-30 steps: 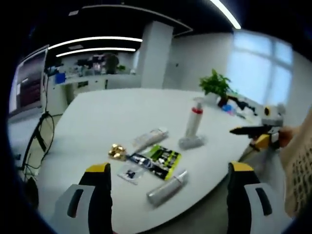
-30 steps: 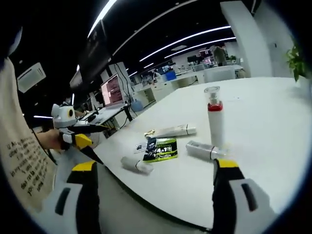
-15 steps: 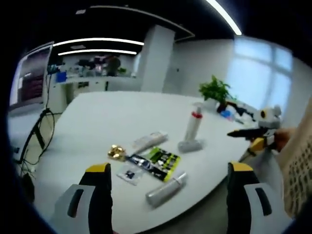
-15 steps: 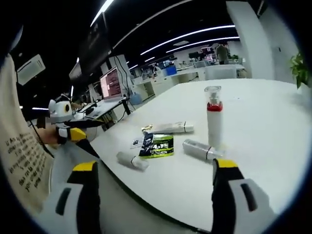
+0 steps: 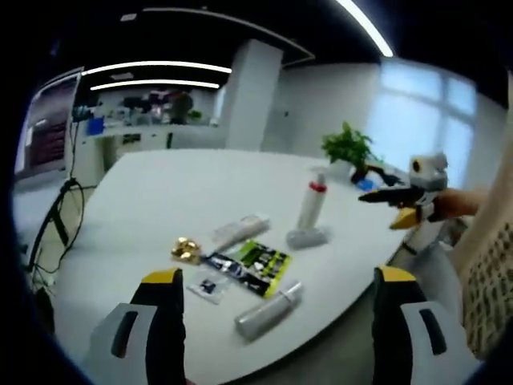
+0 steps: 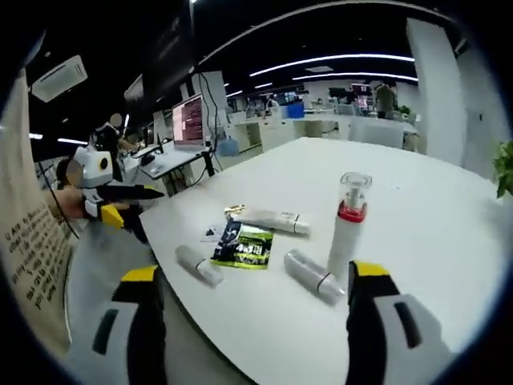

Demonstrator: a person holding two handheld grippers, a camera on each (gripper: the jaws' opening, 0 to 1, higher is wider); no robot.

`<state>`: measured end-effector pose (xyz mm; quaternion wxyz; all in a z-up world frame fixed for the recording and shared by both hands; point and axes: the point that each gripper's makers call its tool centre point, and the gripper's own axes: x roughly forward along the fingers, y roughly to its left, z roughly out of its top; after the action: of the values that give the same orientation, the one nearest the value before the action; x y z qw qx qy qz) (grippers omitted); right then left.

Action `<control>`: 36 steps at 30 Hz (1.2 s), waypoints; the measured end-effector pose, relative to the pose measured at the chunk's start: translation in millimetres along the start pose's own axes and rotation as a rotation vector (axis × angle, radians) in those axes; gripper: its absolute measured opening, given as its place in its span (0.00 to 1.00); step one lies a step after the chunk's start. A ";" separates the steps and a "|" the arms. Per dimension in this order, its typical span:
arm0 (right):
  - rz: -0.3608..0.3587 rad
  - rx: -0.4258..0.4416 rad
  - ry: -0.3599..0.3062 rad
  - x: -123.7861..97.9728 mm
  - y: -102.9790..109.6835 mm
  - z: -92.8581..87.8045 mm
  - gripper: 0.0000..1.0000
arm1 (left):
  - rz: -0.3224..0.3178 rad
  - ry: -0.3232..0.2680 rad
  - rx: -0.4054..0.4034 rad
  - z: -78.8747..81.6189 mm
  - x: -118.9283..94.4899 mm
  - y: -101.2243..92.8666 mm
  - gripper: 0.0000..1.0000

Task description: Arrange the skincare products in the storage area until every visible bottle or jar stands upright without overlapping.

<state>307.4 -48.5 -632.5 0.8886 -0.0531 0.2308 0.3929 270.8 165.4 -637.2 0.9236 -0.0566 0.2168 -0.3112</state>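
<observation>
Left tool jaws wide apart, empty; right tool likewise.

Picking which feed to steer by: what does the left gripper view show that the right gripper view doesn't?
Left gripper view: bright windows and the right gripper, held in a hand. Right gripper view: the left gripper and a ceiling air unit. Both: the white table, upright pump bottle, lying tubes, green sachet.

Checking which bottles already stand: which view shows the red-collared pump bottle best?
Right gripper view: the red-collared pump bottle stands upright, near and sharp. Left gripper view shows the same bottle smaller, farther and blurrier.
</observation>
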 end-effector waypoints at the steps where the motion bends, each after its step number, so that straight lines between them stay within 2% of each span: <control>1: 0.008 -0.011 0.001 3.4 -1.0 5.0 0.95 | -0.006 -0.002 -0.002 0.4 -0.2 -0.9 0.96; 5: 0.048 -0.121 0.045 18.1 -4.7 17.6 0.94 | -0.020 -0.004 -0.009 0.4 -0.3 -2.0 0.95; 7: 0.058 -0.153 0.056 22.6 -4.6 22.3 0.94 | -0.023 -0.005 -0.012 0.7 -0.1 -2.0 0.95; 10: 0.088 -0.184 0.055 37.4 -5.1 40.8 0.93 | -0.024 -0.008 -0.019 0.9 -0.2 -1.2 0.95; 13: 0.143 -0.232 0.057 52.1 3.7 59.9 0.92 | -0.026 -0.008 -0.026 0.6 -0.2 -0.5 0.95; 18: 0.206 -0.361 0.097 77.7 10.1 73.9 0.89 | -0.045 0.002 -0.019 -1.4 0.1 -3.6 0.94; 24: 0.279 -0.541 0.189 108.8 11.9 73.3 0.82 | -0.054 0.000 -0.033 -1.8 0.0 -2.6 0.94; 27: 0.293 -0.536 0.197 125.0 10.5 73.8 0.82 | -0.060 0.000 -0.036 -2.4 -0.9 -3.1 0.94; 34: 0.336 -0.621 0.277 157.7 11.2 66.4 0.79 | -0.065 -0.005 -0.056 -1.5 -0.9 -2.1 0.94; 36: 0.334 -0.671 0.309 169.1 8.0 65.1 0.77 | -0.065 -0.006 -0.060 -1.7 -0.8 -1.7 0.94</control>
<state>424.5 88.8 -650.5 0.7007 -0.3603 0.2261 0.5728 268.6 164.5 -638.0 0.9114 -0.0922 0.2215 -0.3343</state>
